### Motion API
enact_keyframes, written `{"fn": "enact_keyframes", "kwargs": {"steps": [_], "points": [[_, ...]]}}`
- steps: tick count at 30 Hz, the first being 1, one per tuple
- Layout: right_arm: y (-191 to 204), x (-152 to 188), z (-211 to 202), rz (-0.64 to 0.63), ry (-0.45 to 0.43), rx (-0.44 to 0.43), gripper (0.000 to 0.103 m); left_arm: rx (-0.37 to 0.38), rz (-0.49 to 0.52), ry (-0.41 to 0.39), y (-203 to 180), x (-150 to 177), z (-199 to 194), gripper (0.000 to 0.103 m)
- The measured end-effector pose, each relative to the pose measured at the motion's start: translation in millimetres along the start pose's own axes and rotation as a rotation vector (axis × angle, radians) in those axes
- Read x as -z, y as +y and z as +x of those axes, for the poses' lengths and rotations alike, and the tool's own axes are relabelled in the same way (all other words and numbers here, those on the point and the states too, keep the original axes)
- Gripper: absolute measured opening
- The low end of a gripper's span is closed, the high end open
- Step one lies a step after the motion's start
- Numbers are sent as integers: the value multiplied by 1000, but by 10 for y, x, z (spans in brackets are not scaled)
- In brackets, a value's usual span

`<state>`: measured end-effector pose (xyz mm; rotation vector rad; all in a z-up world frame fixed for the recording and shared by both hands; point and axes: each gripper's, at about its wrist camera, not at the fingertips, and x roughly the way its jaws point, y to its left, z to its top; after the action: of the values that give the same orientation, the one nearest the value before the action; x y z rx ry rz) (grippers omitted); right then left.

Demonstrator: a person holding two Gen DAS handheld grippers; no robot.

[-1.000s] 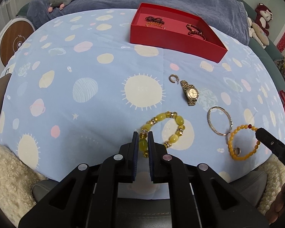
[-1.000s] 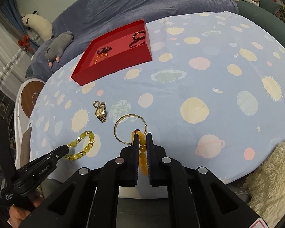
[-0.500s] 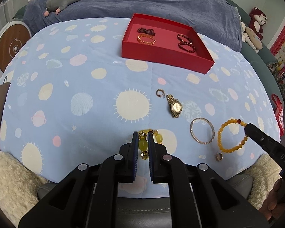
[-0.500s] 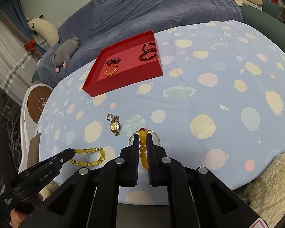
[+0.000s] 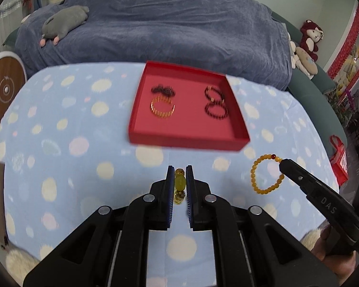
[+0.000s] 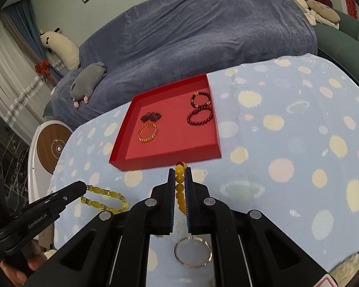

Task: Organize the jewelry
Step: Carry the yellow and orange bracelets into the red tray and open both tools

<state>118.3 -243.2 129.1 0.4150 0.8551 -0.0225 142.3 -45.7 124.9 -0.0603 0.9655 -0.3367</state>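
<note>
My left gripper [image 5: 179,174] is shut on a yellow-green bead bracelet [image 5: 179,184], held in the air in front of the red tray [image 5: 186,141]; the bracelet hangs from it in the right wrist view [image 6: 107,197]. My right gripper [image 6: 180,174] is shut on an orange bead bracelet [image 6: 179,189], also lifted, just short of the tray's near wall [image 6: 165,159]. The orange bracelet shows as a loop in the left wrist view [image 5: 265,174]. The tray holds several bracelets: a gold one [image 6: 148,132], dark red ones [image 6: 199,112] and a dark bunched one [image 6: 151,116].
A silver bangle [image 6: 193,252] lies on the blue planet-print cloth [image 6: 287,143] below my right gripper. A sofa under a blue cover [image 5: 167,31] stands behind the table, with a grey plush toy [image 5: 64,24] on it. A white round device [image 6: 52,147] stands left.
Both grippers have lifted their bracelets off the cloth and moved forward toward the red tray. The watch and small ring have dropped out of view.
</note>
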Motion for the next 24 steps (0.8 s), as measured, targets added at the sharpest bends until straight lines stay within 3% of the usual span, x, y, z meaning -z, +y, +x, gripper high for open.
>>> {"fn": "enact_keyframes", "kwargs": {"steps": [10,18,24], "points": [[117,-741,729,31,16,-39,7,22,-38,-13,37,-845,571,9],[63,-692,1394,10,121,13,7,4,-58,67,152,-850,1171,9],[-85,-578,1573,-24,150,76,7,-39,-41,92,246,-744,1382,9]]}}
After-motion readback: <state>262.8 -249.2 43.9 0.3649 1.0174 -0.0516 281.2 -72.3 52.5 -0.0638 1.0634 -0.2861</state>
